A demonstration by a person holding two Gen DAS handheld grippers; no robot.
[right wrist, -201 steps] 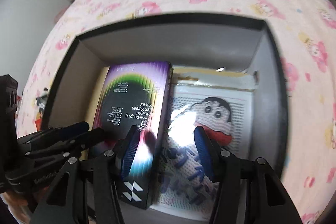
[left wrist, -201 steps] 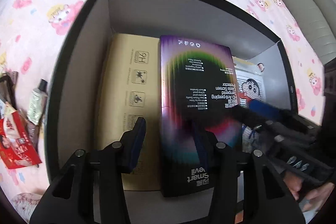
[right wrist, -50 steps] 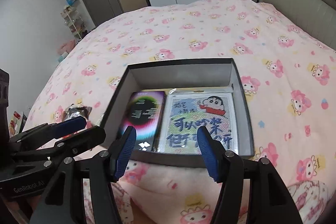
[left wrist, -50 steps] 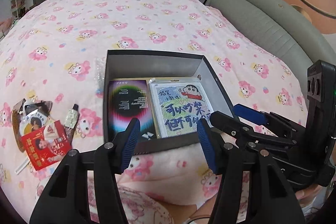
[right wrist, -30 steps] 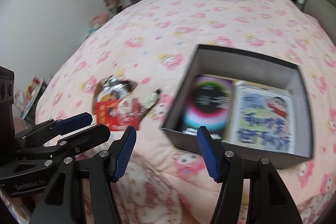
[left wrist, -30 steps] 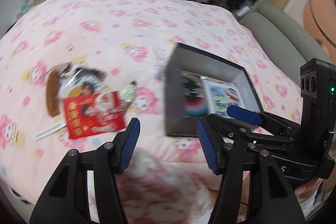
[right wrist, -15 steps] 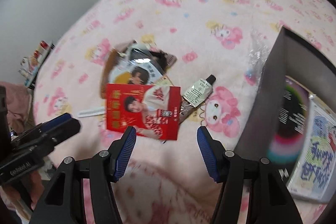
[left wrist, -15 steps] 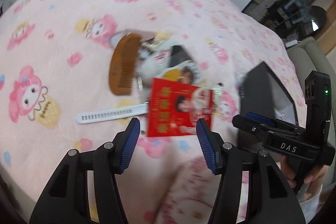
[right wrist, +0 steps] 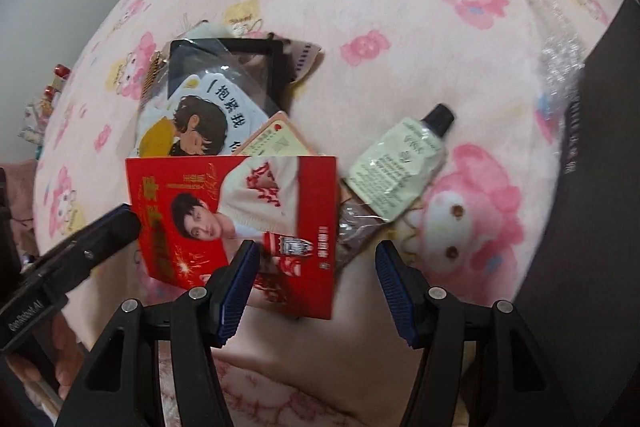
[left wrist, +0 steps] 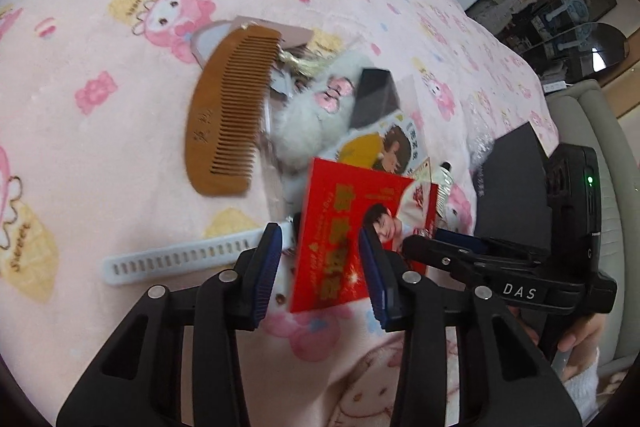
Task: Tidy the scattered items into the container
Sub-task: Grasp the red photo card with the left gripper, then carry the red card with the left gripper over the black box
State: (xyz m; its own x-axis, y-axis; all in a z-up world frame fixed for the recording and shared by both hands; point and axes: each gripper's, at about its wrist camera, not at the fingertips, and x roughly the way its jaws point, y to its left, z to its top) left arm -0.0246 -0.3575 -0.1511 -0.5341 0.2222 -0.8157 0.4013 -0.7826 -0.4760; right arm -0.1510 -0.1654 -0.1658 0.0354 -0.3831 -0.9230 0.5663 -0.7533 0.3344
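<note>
A red packet (left wrist: 344,223) with a printed portrait lies flat on the pink blanket, on top of a pile of small items. My left gripper (left wrist: 322,267) hangs low over its near left edge. Its jaws are closing with that edge between them, and the pads do not press on it. My right gripper (right wrist: 316,283) stands open over the red packet's (right wrist: 240,211) right corner, beside a brown sachet (right wrist: 356,227) and a pale green tube (right wrist: 400,171). The black box (right wrist: 600,147) stands at the right edge.
A wooden comb (left wrist: 228,115), a white perforated strap (left wrist: 180,259), a white fluffy toy (left wrist: 304,131), a cartoon sticker card (right wrist: 200,123) and a black-framed item (right wrist: 240,63) lie around the packet. Crinkled clear plastic (right wrist: 560,59) sits by the box. A hand (left wrist: 576,339) holds the right gripper.
Both grippers have swung from the box to the pile on its left and dropped close to the blanket. The left jaws have narrowed around the red packet's edge.
</note>
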